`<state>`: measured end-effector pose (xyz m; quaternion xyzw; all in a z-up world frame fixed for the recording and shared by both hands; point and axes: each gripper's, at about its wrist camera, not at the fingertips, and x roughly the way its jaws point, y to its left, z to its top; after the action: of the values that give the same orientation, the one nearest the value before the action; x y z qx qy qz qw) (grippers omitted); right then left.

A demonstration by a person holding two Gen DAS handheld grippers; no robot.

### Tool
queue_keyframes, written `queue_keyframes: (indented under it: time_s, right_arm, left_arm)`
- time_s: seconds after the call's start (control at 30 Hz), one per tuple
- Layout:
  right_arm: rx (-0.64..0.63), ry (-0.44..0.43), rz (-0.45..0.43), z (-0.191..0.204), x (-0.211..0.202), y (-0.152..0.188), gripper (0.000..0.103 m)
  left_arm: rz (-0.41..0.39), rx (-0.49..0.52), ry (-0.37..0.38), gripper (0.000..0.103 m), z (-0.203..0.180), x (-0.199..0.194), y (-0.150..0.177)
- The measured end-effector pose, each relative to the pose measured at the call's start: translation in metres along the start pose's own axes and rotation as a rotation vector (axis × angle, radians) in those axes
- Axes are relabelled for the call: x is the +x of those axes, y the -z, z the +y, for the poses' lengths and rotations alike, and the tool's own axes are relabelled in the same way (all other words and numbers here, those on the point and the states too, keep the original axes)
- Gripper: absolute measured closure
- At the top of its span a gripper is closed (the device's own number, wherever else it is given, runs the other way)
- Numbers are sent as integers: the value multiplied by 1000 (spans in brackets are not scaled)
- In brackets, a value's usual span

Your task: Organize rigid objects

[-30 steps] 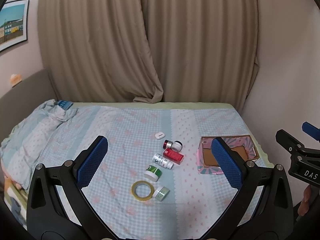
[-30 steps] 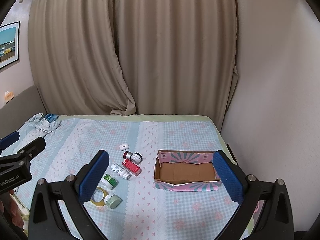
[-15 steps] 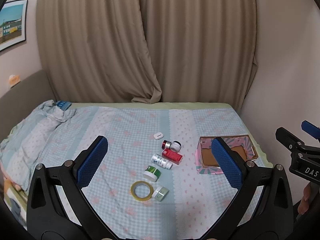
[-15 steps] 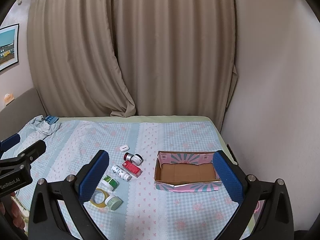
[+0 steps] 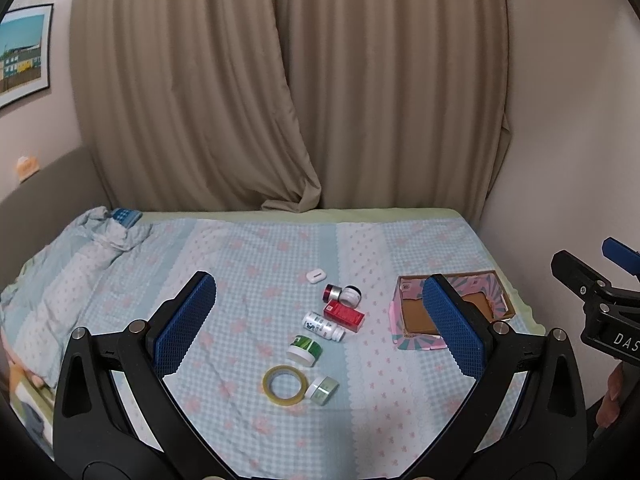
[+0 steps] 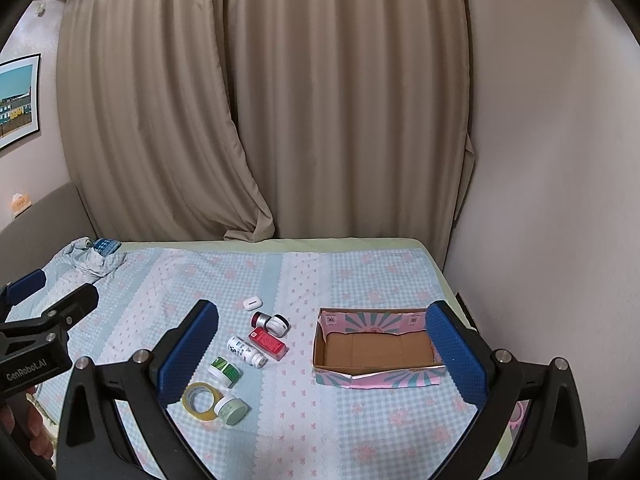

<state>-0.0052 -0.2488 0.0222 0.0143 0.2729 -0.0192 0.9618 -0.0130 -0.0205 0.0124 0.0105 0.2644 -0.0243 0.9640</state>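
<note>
Bottles (image 5: 322,326) and jars unmoved since before; both grippers stay spread.

Four jars (image 6: 225,371); one bottle (image 6: 245,351); two boxes (image 6: 376,376).

Beige curtains (image 5: 288,92) behind checkered bed (image 5: 248,264)
</note>
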Motion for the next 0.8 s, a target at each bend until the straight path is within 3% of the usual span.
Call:
queue_keyframes:
  time_s: [0.67, 0.8]
  right_arm:
    - [6, -24, -12, -4, -2, 3, 0]
    - [-15, -33, 11, -5, 5, -2, 0]
  left_arm:
    - [0, -5, -4, 0, 1, -3, 1]
    - [41, -2, -11, 0, 3, 4, 4]
